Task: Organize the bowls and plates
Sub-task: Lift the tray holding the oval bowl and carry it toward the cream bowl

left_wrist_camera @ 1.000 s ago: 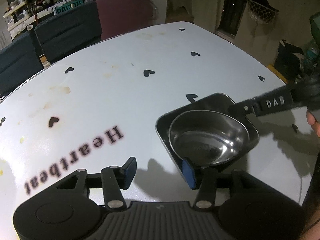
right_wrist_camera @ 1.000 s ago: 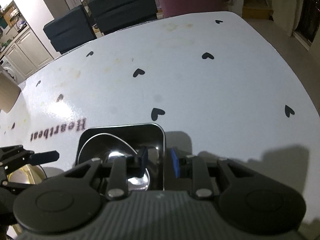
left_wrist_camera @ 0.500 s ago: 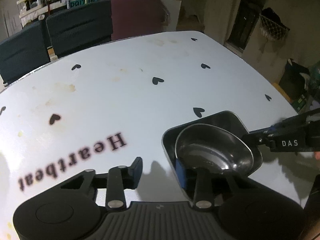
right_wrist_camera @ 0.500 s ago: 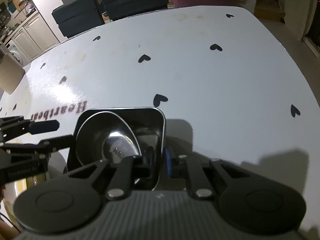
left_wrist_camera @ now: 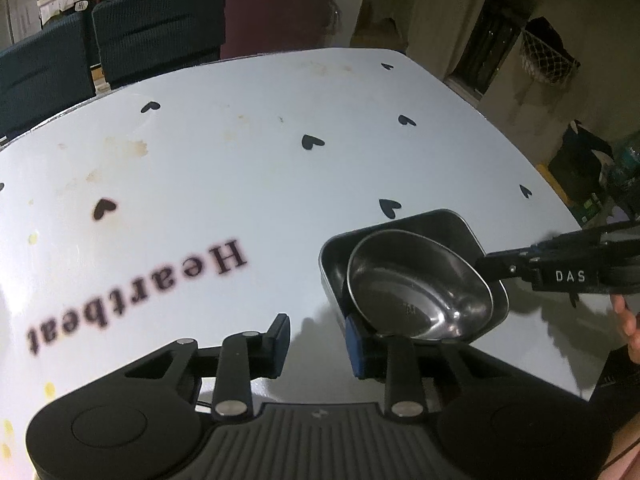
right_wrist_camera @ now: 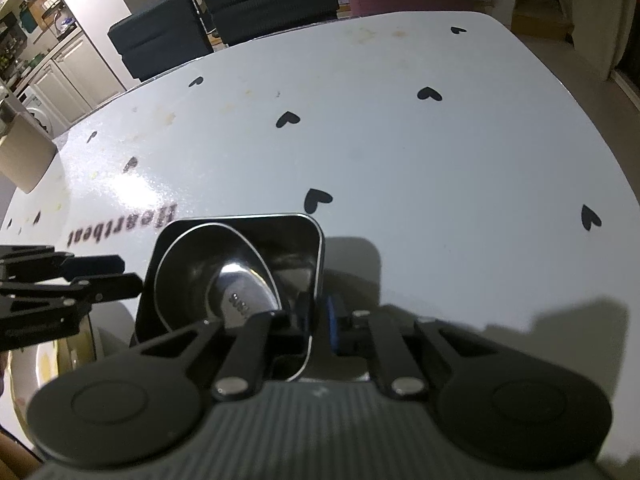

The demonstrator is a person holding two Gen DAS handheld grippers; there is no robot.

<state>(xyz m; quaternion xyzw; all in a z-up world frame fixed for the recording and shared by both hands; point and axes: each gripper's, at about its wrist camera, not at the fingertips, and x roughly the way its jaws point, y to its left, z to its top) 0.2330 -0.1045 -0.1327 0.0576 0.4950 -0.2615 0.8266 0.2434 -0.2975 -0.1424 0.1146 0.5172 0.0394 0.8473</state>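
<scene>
A square steel tray (left_wrist_camera: pixel 460 220) (right_wrist_camera: pixel 256 226) holds a round steel bowl (left_wrist_camera: pixel 416 284) (right_wrist_camera: pixel 192 276) on the white heart-print table (left_wrist_camera: pixel 240 184). My right gripper (right_wrist_camera: pixel 318 320) (left_wrist_camera: pixel 486 266) pinches the tray's right wall, one pad inside and one outside, its jaws still closing. My left gripper (left_wrist_camera: pixel 318 340) (right_wrist_camera: pixel 124 276) stands beside the tray's near left corner. Its jaws are apart and closing, with only bare table between them. Its right finger (left_wrist_camera: pixel 356 344) is close against the tray's outer wall.
A gold-coloured dish (right_wrist_camera: pixel 68 360) lies under the left gripper at the table's near left. A cardboard box (right_wrist_camera: pixel 24 160) stands at the left edge. Dark chairs (left_wrist_camera: pixel 152 24) line the far side. A hand (left_wrist_camera: pixel 630 320) shows at the right.
The right jaws have closed onto the tray's right wall. The left jaws have narrowed, their right finger staying by the tray's corner. Neither hand has shifted much.
</scene>
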